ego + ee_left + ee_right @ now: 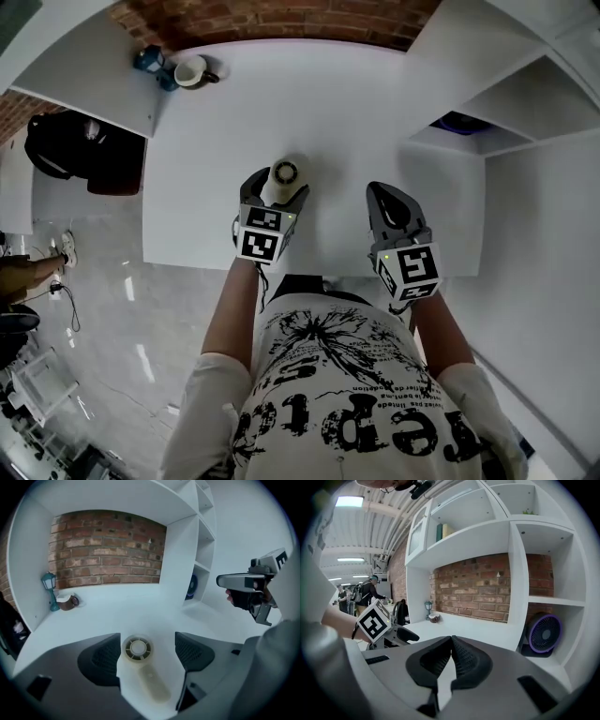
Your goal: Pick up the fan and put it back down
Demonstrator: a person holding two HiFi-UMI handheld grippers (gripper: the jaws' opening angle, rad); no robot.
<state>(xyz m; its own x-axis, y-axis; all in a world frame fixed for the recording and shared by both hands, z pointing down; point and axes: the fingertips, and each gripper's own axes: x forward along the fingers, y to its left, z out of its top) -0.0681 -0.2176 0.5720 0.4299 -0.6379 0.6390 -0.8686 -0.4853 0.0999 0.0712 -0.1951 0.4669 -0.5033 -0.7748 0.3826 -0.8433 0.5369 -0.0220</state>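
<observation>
While your left gripper (276, 186) sits low over the table (356, 112), its jaws stand spread, one on each side of the white fan (137, 649).

- White fan: lies flat on the table, round head face-up and pointing toward the far edge, handle pointing back toward you. It is in the near half of the table, a little left of the middle of the near edge.
- Left jaws: the fan head lies just beside the left-hand pad. A clear strip of table shows between the fan and the right-hand pad. Contact on the left-hand side is uncertain, as the gap there is too fine to read in the left gripper view. No pinch is visible.
- Right gripper (451, 644): jaws pressed together with nothing between them. You hold it to the right of the white fan, apart from it, over the near part of the table and clear of the surface.
- Far left corner of the table: a small teal lamp (148, 60) with a cup (192, 71) just beside it, in front of the brick wall (108, 545).
- Right edge: a purple fan (543, 633) stands upright in a low shelf cubby, well apart from both grippers.
</observation>
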